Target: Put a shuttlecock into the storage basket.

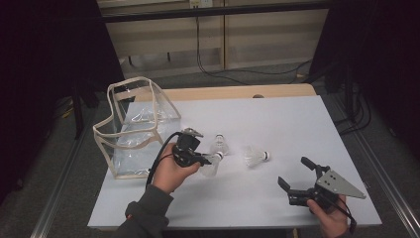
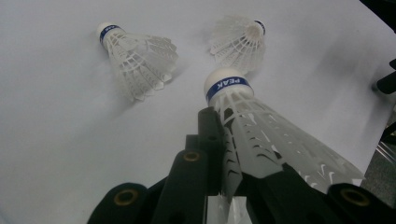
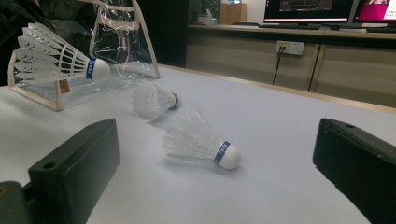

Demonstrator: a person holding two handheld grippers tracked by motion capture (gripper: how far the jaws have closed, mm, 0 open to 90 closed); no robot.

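Three white plastic shuttlecocks with blue-banded corks are in play. My left gripper [image 1: 204, 158] is shut on the skirt of one shuttlecock [image 2: 243, 121], held just above the table with its cork pointing away from the hand. The other two lie on the white tabletop: one [image 1: 219, 144] just beyond the left gripper, one [image 1: 255, 156] to its right. My right gripper [image 1: 293, 171] stands open near the front right of the table, nothing between its jaws. In the right gripper view, the nearer loose shuttlecock [image 3: 201, 140] lies on its side ahead of the jaws.
A clear plastic bag with cream trim [image 1: 133, 126] stands open at the table's left edge, close behind the left hand. The white table sheet [image 1: 277, 119] has bare room at the back and right. Cables run on the floor beyond the table.
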